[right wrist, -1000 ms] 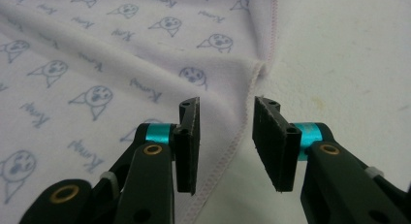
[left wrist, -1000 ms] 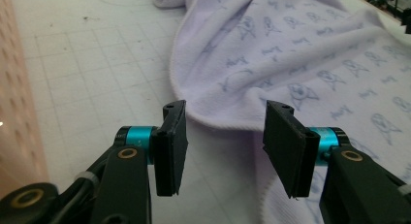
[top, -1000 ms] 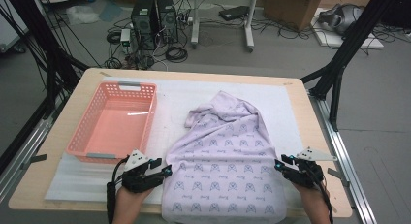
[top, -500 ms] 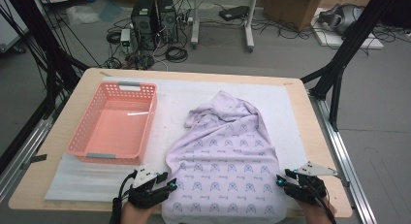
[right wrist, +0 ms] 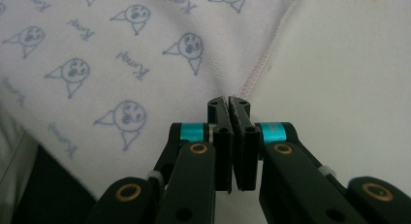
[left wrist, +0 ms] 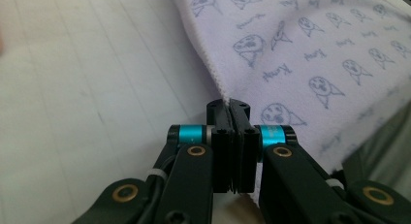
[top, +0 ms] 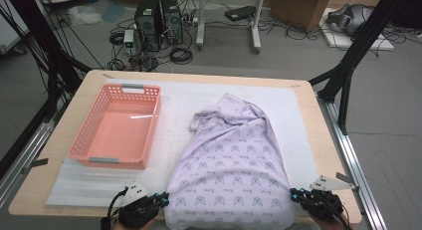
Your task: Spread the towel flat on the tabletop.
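A pale lilac garment [top: 231,163] printed with small dog faces lies spread on the white mat, its lower part hanging over the table's near edge. My left gripper [top: 161,199] is shut on the garment's left hem [left wrist: 213,73] at the near edge. My right gripper [top: 296,195] is shut on the garment's right hem [right wrist: 261,64]. In both gripper views the jaws are pressed together with the seam running into them. The far end of the garment is bunched and creased near the table's middle.
A pink plastic basket [top: 82,140] stands on the left half of the white mat [top: 184,103]. The wooden table [top: 54,160] has metal rails along its left and right sides. Computers, cables and boxes sit on the floor beyond.
Both grippers have moved back toward the near edge, dragging the garment with them. Its lower hem now hangs over the table's front.
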The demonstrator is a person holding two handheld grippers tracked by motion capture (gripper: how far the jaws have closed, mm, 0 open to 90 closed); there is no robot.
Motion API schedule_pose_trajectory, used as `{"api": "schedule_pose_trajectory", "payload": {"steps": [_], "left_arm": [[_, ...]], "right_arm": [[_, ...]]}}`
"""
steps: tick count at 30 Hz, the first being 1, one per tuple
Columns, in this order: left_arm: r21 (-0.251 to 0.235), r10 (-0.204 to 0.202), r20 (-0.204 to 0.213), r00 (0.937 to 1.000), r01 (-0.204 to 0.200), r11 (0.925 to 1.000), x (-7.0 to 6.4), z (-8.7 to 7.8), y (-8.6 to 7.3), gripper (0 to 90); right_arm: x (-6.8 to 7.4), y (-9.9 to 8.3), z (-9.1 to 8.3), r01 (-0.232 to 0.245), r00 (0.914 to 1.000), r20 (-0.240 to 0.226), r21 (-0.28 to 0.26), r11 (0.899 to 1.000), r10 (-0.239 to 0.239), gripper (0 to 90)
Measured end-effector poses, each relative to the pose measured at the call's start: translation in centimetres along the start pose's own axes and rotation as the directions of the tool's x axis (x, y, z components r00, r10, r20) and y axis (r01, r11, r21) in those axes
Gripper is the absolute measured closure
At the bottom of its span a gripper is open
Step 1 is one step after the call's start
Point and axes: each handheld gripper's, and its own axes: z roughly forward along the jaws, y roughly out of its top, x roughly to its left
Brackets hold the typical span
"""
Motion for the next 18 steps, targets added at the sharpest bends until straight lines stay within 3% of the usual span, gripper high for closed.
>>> {"api": "schedule_pose_trajectory", "payload": {"steps": [1, 3, 5, 7, 11, 18], "left_arm": [[-0.013, 0.004, -0.010, 0.9999, -0.004, 0.9999, -0.1, -0.2, -0.1, 84.3], [-0.041, -0.001, -0.034, 0.9994, 0.000, 0.9991, 0.0, -0.2, 0.2, 59.4], [-0.085, 0.000, -0.027, 0.9996, -0.002, 0.9964, 0.1, -0.1, 0.6, 53.7], [-0.096, 0.002, -0.022, 0.9998, -0.004, 0.9954, 0.2, 0.3, 1.1, 47.9], [-0.089, 0.025, -0.034, 0.9991, -0.028, 0.9957, 0.1, 1.9, 2.1, 46.7], [-0.054, 0.039, -0.050, 0.9980, -0.041, 0.9977, 1.0, 4.4, 4.0, 46.9]], "right_arm": [[0.1, -0.2, -0.2, -0.008, 0.9999, -0.008, 0.006, 1.000, 0.008, 87.3], [0.2, -0.6, -0.3, -0.032, 0.9995, -0.003, 0.002, 0.999, 0.032, 72.6], [-0.2, -0.4, -0.2, -0.052, 0.9986, 0.008, -0.029, 0.998, 0.053, 64.8], [-0.5, 0.0, -0.2, -0.068, 0.9975, 0.012, -0.076, 0.995, 0.069, 61.6], [-0.8, 0.7, 0.3, -0.062, 0.9977, 0.018, -0.120, 0.991, 0.065, 61.6], [-1.3, 1.7, 2.0, -0.067, 0.9971, 0.030, -0.101, 0.993, 0.070, 62.1]]}}
